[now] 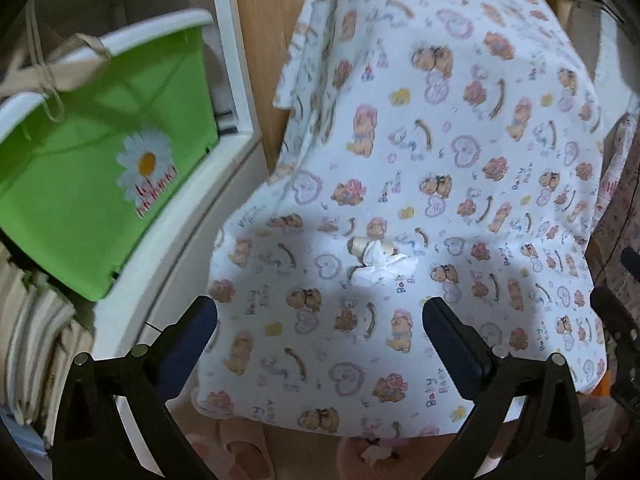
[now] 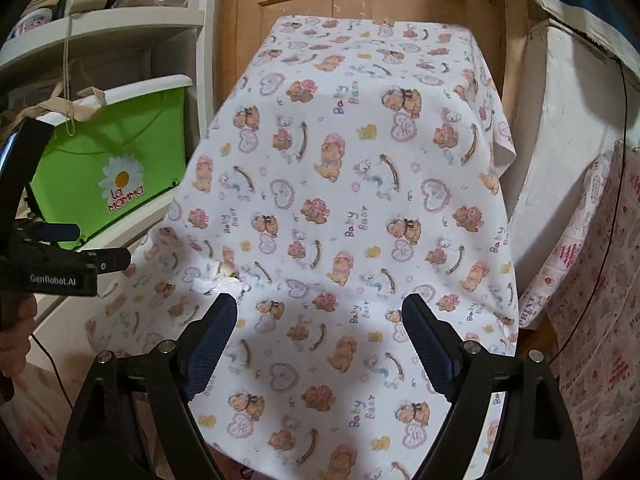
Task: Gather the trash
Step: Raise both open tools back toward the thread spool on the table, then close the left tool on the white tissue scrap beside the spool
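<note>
far to the left of the left hand-held gripper (image 1: 320, 312), a bright green plastic bin with a white rim and a daisy sticker (image 1: 100, 168) sits in a white shelf unit (image 1: 240, 92), mouth open; it looks like the likely place for the trash. a beige cloth strap with a thin cord (image 1: 48, 72) hangs over its rim.

the left hand-held gripper stands wide, nothing between its dark blue pads. just ahead of it, roughly centred between the fingers, lies a small crumpled white wrapper with a short beige roll (image 1: 374, 258), resting loose on a white table cloth printed with teddy bears and hearts (image 1: 440, 140). the wide jaws suit a drop straight down around it.

the right hand-held gripper (image 2: 320, 320) is also spread and empty, hanging over the bare cloth; the wrapper lies just ahead of its left finger. to its right stands a white-draped block and a pink printed cover (image 2: 600, 280).
</note>
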The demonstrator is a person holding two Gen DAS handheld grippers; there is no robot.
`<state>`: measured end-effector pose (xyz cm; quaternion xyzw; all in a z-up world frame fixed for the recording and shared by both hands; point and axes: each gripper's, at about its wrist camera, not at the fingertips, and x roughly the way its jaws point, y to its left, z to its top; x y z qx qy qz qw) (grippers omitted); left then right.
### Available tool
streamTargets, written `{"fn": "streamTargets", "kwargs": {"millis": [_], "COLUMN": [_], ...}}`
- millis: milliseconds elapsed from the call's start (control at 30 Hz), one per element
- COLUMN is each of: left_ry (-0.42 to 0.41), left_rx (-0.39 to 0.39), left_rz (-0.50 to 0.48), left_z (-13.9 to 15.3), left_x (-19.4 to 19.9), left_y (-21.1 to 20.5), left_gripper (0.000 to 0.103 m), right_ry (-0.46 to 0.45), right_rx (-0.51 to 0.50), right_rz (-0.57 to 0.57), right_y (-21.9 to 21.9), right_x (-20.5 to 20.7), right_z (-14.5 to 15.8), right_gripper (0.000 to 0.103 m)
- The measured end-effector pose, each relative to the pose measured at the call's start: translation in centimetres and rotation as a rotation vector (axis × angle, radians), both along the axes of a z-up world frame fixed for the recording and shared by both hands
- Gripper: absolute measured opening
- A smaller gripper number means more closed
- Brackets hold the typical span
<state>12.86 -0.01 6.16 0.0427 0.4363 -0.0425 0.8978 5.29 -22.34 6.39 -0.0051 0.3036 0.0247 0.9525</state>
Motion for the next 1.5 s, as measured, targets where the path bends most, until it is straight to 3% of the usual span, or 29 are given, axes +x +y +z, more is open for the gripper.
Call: {"fn": "streamTargets", "kwargs": {"millis": [233, 300, 367, 433, 600, 833, 1033, 1133, 1400, 1500], "left_ry": [0.033, 0.041, 0.109, 0.188, 0.178, 0.300, 0.313, 0.285, 0.271, 0.283], "left_rx": [-0.022, -0.044, -0.058, -0.043, 0.031, -0.147, -0.208, -0.180, -0.187, -0.164], "left_rz": [-0.003, 0.001, -0.005, -0.020, 0.029, 0.033, 0.011, 0.009, -0.014, -0.019], "left_z": [-1.2, -2.4, -4.8, -6.6, -8.3, -9.8, -9.5, -9.0, -9.1, -9.6], "left_x": [2.5, 2.7, 3.4, 4.3, 4.4, 6.0, 7.2, 8.1, 10.2, 10.4], "left_y": [-0.1, 0.5, 0.9, 0.6, -0.1, 0.2, -0.2, -1.1, -2.5, -3.3], "left_gripper": [0.102, 0.102, 0.102, 0.102, 0.102, 0.102, 0.102, 0.102, 0.088, 0.074], "right_ry": [0.021, 0.041, 0.069, 0.104, 0.132, 0.162, 0.193, 0.206, 0.221, 0.226], "right_rx": [0.027, 0.034, 0.026, 0.023, 0.027, 0.051, 0.034, 0.049, 0.076, 0.082], "right_rz": [-0.030, -0.034, -0.048, -0.062, -0.082, -0.074, -0.052, -0.053, -0.068, -0.076], "right_y": [-0.8, -1.2, -1.4, -1.7, -2.2, -1.6, -0.6, -0.4, -0.6, -0.8], "right_x": [1.6, 1.9, 2.3, 2.9, 4.0, 5.3, 6.0, 6.2, 6.3, 6.3], "right_z": [-2.6, -3.9, -5.3, -6.4, -7.6, -8.5, -9.7, -10.1, -10.5, -10.6], "right_gripper": [0.086, 0.086, 0.086, 0.086, 0.086, 0.086, 0.086, 0.086, 0.086, 0.086]}}
